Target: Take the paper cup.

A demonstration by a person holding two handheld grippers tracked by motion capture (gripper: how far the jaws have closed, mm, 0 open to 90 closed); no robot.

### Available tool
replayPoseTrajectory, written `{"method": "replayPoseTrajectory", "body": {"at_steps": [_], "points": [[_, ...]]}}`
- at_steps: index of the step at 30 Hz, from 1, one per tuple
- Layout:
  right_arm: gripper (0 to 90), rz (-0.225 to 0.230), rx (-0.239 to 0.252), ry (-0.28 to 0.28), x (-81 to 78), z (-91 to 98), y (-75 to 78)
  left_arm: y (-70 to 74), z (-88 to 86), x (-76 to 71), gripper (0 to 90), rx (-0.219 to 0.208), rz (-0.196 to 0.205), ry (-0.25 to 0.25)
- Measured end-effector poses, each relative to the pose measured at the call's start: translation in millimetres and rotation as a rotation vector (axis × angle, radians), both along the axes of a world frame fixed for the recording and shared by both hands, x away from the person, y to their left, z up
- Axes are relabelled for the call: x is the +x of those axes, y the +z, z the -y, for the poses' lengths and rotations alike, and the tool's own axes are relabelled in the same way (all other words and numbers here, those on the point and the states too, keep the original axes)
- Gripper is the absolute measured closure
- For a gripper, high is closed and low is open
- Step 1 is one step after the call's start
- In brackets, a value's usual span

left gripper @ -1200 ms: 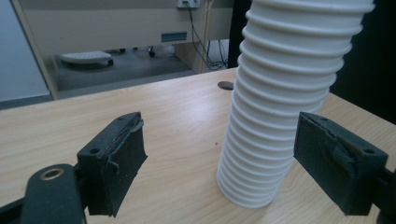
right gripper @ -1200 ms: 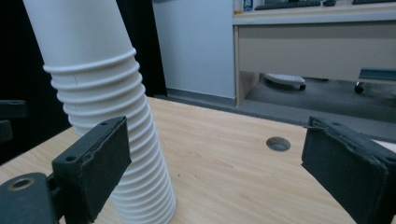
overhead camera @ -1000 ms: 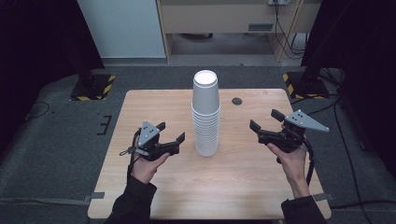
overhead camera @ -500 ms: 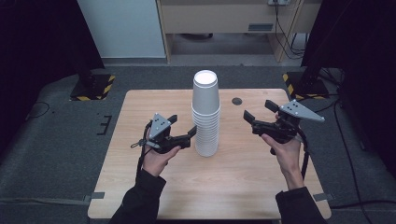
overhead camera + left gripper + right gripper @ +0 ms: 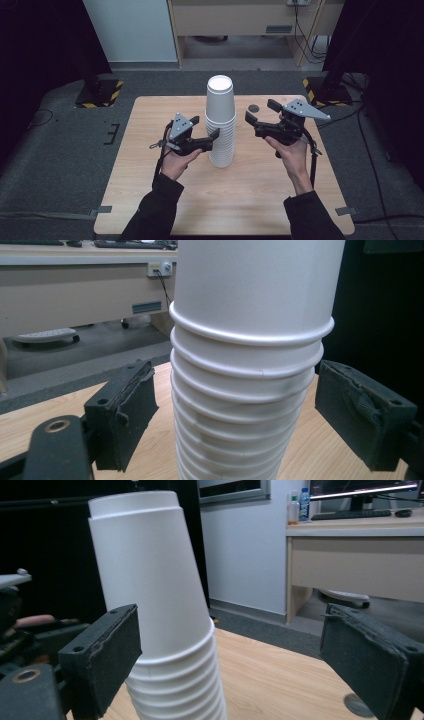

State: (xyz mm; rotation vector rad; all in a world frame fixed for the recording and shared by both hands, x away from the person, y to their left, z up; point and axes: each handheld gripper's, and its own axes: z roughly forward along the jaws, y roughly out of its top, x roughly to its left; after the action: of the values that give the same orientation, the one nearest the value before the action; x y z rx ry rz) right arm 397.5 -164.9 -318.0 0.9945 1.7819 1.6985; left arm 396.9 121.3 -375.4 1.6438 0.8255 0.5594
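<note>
White paper cups, nested upside down in a tall stack (image 5: pixel 220 122), stand mid-table. Left gripper (image 5: pixel 212 136) straddles the lower rims, jaws wide; squeeze gently there. Right gripper (image 5: pixel 256 119), jaws wide, probably should take the top cup.

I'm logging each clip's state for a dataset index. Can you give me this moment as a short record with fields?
setting: wooden table, person seated at the near edge
main object: upside-down stack of white paper cups, upright, mid-table
left gripper: open, jaws either side of the stack's lower rims, not touching
right gripper: open, beside the stack's upper part, apart from it
other item: small dark disc on the table behind the right gripper
</note>
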Motion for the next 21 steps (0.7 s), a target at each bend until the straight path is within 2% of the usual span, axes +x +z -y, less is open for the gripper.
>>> {"method": "replayPoseTrajectory", "body": {"at_steps": [4, 8, 12, 15, 17, 21], "points": [[9.6, 0.004, 0.012, 0.017, 3.9, -6.9, 3.2, -1.0, 4.6, 5.0, 15.6, 0.001, -0.005, -0.014], [9.4, 0.005, 0.000, 0.032, 6.9, -14.5, 4.5, 1.3, 7.8, 9.3, 14.7, -0.008, -0.002, -0.034], [9.3, 0.003, -0.006, 0.046, 10.5, -22.8, 3.5, 2.0, 9.9, 12.3, 14.2, 0.003, 0.013, -0.050], [9.3, 0.014, -0.013, 0.061, 13.4, -29.5, 3.4, 0.2, 9.1, 15.4, 12.5, -0.009, -0.002, -0.064], [9.2, 0.007, -0.008, 0.074, 16.5, -33.8, 2.8, -0.9, 9.5, 17.3, 11.2, -0.014, -0.003, -0.070], [9.2, -0.002, -0.028, 0.087, 23.6, -43.5, -0.1, -3.0, 9.6, 20.3, 9.2, -0.016, -0.001, -0.084]]}}
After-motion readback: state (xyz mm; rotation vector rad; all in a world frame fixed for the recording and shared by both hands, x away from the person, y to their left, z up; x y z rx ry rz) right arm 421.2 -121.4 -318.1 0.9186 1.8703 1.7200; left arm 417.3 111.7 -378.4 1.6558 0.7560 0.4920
